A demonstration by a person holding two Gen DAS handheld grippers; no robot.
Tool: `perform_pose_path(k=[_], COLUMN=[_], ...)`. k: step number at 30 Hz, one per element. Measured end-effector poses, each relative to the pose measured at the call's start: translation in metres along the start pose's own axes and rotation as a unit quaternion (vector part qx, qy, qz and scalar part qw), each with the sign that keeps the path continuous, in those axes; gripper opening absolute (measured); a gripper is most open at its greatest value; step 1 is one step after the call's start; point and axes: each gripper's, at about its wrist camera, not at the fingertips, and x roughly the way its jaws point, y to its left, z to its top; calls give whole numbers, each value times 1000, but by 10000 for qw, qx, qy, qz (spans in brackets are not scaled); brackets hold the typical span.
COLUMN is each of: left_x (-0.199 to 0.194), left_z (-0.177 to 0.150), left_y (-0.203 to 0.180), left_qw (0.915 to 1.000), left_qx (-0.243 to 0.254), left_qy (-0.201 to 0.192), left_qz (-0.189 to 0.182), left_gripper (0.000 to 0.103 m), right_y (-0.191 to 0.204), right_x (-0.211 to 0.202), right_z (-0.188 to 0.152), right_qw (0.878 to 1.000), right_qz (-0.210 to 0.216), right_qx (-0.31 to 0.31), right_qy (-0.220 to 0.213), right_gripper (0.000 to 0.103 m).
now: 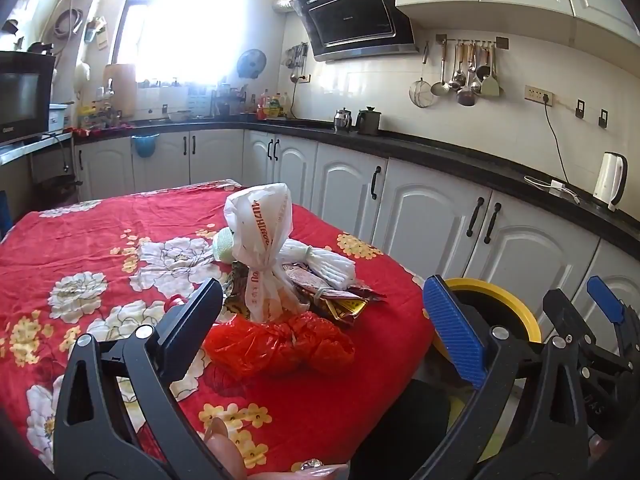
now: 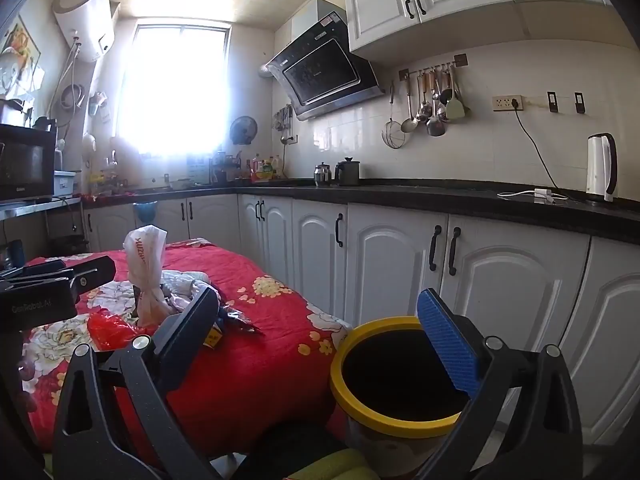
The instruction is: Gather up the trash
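Both your left gripper [image 1: 324, 312] and right gripper [image 2: 320, 332] stood spread, empty. The trash pile [image 1: 280, 280] lay just ahead of the left; the bin [image 2: 396, 376] sat under the right. Grabbing loose bags risked scattering wrappers.

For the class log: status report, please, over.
Left tool and right tool open, empty. Trash pile untouched on table. Yellow-rimmed bin alongside. Nothing blocking.

White plastic bags [image 1: 260, 248]: you have one, knotted
Red plastic bags [image 1: 280, 344]: one, crumpled
Snack wrappers [image 1: 340, 300]: you have several, exact number unclear
Yellow-rimmed bins [image 2: 396, 380]: one
Grippers: two, left [image 1: 320, 312] and right [image 2: 320, 332]
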Motion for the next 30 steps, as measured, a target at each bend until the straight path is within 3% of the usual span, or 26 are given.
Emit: perform_pose_path(k=[30], left_x=[0], left_z=[1], left_y=[5], left_qw=[10000], left_qx=[-35], left_qy=[24], left_qz=[-11], left_gripper=[92], right_y=[-1], right_x=[3], right_z=[0], right_qw=[10000], right_qz=[21], right_qx=[10], right_qy=[13], right_gripper=[97])
